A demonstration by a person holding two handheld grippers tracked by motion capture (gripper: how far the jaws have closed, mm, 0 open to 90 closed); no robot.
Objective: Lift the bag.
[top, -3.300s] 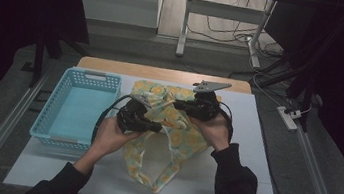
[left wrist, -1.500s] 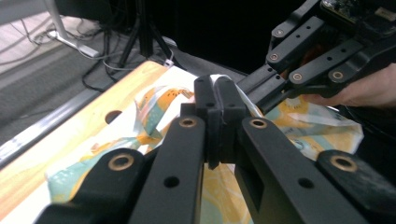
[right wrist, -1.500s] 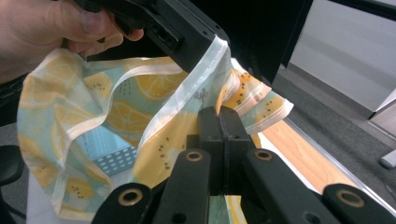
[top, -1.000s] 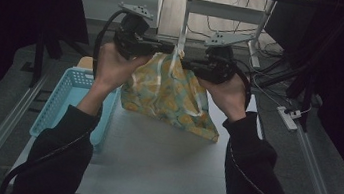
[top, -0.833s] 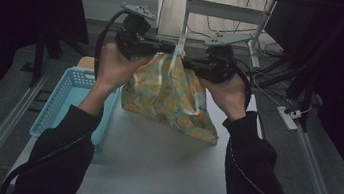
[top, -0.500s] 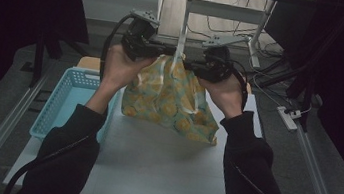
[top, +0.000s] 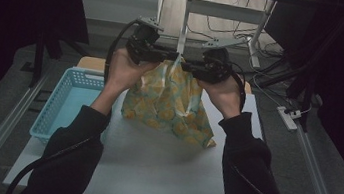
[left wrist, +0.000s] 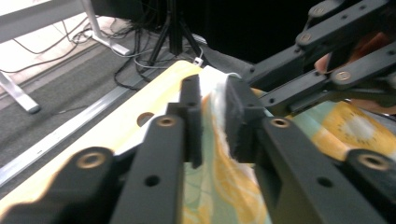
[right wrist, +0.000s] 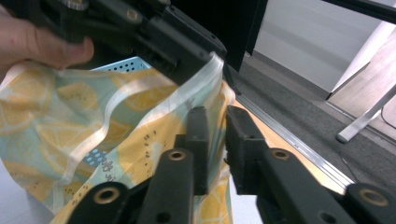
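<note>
My tongs now hang lower over the white table [top: 160,171], jaws just easing apart around the lemon-print cloth [top: 169,101]; blue basket [top: 65,108] left, dark room beyond.

The lemon-print cloth [top: 169,101], which a few seconds ago lay spread flat on the bench [top: 160,171], now hangs bunched from its top edge, its lower folds resting on the bench. Both hands have risen from the bench to the far side and have since sunk a little. The left gripper [top: 168,56] and right gripper [top: 186,67] have just been opening, with cloth between the fingers [left wrist: 191,116] of each.
</note>
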